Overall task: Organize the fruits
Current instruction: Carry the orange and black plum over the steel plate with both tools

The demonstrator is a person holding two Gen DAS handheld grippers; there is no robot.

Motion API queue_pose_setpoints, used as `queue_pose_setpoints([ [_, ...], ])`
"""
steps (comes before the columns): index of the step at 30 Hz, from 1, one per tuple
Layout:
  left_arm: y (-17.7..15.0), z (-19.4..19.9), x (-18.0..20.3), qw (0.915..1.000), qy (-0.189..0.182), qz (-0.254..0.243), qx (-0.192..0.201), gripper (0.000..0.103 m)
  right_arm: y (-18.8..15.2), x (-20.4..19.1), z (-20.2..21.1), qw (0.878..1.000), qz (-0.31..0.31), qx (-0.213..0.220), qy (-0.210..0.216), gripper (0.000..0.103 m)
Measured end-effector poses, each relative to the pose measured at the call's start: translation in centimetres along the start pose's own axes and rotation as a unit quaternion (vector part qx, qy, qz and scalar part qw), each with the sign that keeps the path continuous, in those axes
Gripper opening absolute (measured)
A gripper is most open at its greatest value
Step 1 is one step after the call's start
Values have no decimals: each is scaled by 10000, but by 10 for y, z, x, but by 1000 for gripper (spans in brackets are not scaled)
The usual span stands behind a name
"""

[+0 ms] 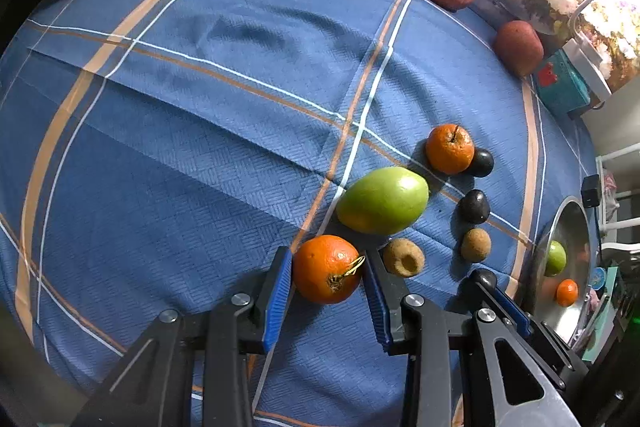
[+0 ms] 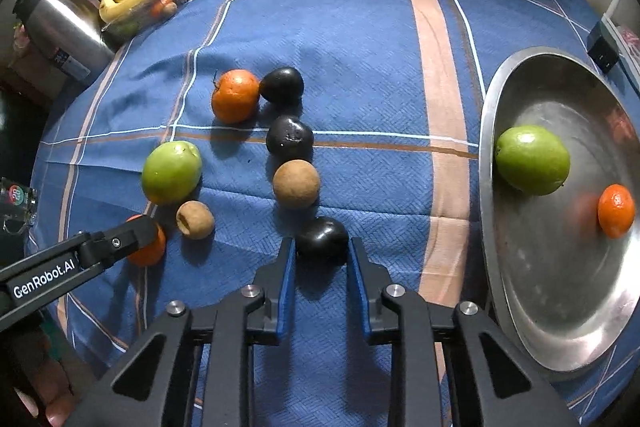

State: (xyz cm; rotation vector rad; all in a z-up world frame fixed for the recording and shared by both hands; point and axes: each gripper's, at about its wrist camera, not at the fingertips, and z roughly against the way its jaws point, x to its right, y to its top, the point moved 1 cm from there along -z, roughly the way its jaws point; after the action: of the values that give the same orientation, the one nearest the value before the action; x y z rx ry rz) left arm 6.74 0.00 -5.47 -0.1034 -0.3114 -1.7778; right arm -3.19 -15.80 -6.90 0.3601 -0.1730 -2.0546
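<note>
The steel tray [image 2: 492,227] at the right edge of the table already holds a green fruit [image 2: 532,159] and a small orange [image 2: 616,211]. The left gripper [image 1: 326,269] is closed on an orange [image 1: 327,269] near the front edge, and the right gripper [image 2: 322,245] pinches a dark plum [image 2: 322,237]; both fruits look still on the cloth. Left loose mid-table are another orange [image 2: 235,95], a green fruit [image 2: 172,171], two plums and two brown fruits. A blue checked tablecloth [image 2: 360,39] covers the table; apples, bananas and a flask line the far edge.
</note>
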Motion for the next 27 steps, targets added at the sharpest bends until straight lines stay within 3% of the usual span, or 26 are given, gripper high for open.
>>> queue_pose_setpoints([
  [19, 10, 41, 17, 9975, -130, -188, 669, 38, 11, 4, 47, 9969, -250, 699, 246, 26],
  [27, 7, 34, 43, 9963, -62, -486, 713, 38, 11, 19, 54, 9961, -426, 759, 146, 26],
])
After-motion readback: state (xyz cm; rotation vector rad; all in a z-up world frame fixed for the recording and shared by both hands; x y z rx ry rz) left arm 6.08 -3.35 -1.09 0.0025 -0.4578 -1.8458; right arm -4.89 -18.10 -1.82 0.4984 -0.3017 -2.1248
